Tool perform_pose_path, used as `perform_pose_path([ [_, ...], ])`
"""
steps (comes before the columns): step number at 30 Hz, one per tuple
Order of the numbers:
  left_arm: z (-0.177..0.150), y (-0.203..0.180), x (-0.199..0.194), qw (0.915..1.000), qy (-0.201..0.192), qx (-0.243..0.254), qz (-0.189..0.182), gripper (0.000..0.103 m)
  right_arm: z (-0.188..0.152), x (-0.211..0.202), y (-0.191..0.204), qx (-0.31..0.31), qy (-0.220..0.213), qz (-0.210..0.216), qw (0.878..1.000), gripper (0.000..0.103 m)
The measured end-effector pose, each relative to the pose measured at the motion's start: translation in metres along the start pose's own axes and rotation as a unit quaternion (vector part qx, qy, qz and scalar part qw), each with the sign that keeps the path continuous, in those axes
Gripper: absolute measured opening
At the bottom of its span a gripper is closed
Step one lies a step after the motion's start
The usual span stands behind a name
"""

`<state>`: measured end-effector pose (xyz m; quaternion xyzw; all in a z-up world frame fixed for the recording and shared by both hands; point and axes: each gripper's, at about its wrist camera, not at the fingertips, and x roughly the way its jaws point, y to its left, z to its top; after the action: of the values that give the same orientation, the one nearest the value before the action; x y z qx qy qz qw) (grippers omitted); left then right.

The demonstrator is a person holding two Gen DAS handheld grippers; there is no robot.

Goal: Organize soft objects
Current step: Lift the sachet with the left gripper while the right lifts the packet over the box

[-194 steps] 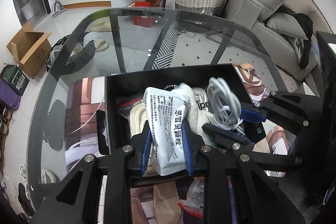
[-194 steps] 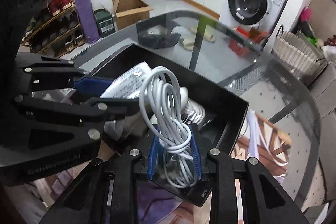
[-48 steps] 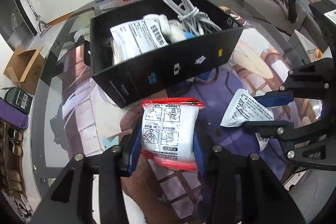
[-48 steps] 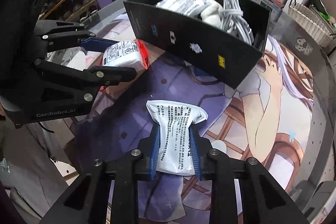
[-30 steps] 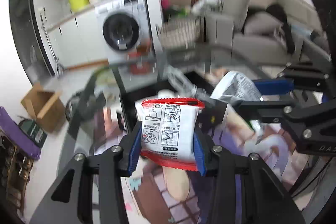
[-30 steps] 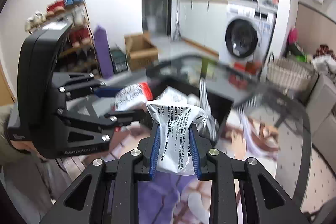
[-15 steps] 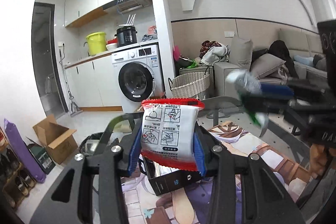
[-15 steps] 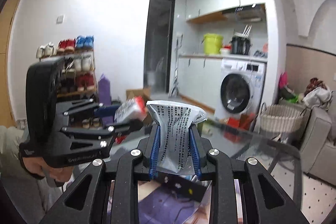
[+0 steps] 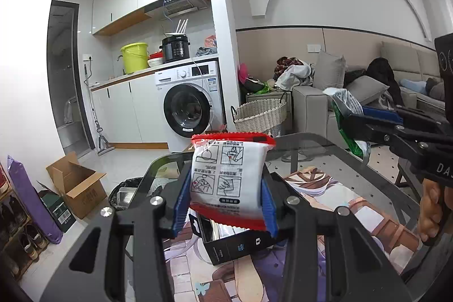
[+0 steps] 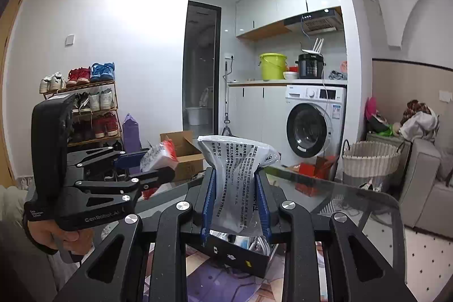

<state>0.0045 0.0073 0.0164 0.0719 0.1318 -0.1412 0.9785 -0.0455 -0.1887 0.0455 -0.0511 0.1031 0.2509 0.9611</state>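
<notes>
My left gripper [image 9: 225, 203] is shut on a white soft packet with red edges [image 9: 229, 177] and holds it high above the table. My right gripper [image 10: 235, 205] is shut on a white and silver soft packet with black print [image 10: 237, 180], also raised. The black open box [image 9: 235, 245] sits on the table below both grippers; it shows in the right wrist view [image 10: 240, 251] with white cable inside. The right gripper shows at the right of the left wrist view [image 9: 365, 120]. The left gripper shows at the left of the right wrist view [image 10: 147, 169].
The glass table [image 9: 325, 157] carries a printed mat [image 9: 354, 217]. Behind stand a washing machine [image 9: 189, 109], a wicker basket [image 9: 260, 115], a grey sofa [image 9: 354, 98], a cardboard box [image 9: 76, 186] and a shoe rack [image 10: 85, 109].
Both grippers have risen from table level and tilted up to face the room, each still gripping its packet. In the last half second they barely moved.
</notes>
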Motion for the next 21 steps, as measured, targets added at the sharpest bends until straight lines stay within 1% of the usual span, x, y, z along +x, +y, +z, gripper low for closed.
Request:
perform_pose_path([
  [9,0.017,0.005,0.009,0.9996,-0.014,-0.023,0.002,0.042,0.019,0.015,0.006,-0.016,-0.019,0.008,1.0,0.027],
  [14,0.03,0.009,0.022,0.999,-0.031,-0.033,0.006,0.042,0.042,0.038,0.003,-0.021,-0.034,0.002,0.999,0.026],
  [17,0.037,0.016,0.036,0.9983,-0.031,-0.049,0.011,0.042,0.055,0.054,-0.004,-0.018,-0.045,-0.008,0.999,0.026],
  [21,0.041,0.023,0.051,0.9975,-0.033,-0.06,0.017,0.042,0.065,0.076,-0.013,-0.011,-0.043,-0.014,0.999,0.026],
])
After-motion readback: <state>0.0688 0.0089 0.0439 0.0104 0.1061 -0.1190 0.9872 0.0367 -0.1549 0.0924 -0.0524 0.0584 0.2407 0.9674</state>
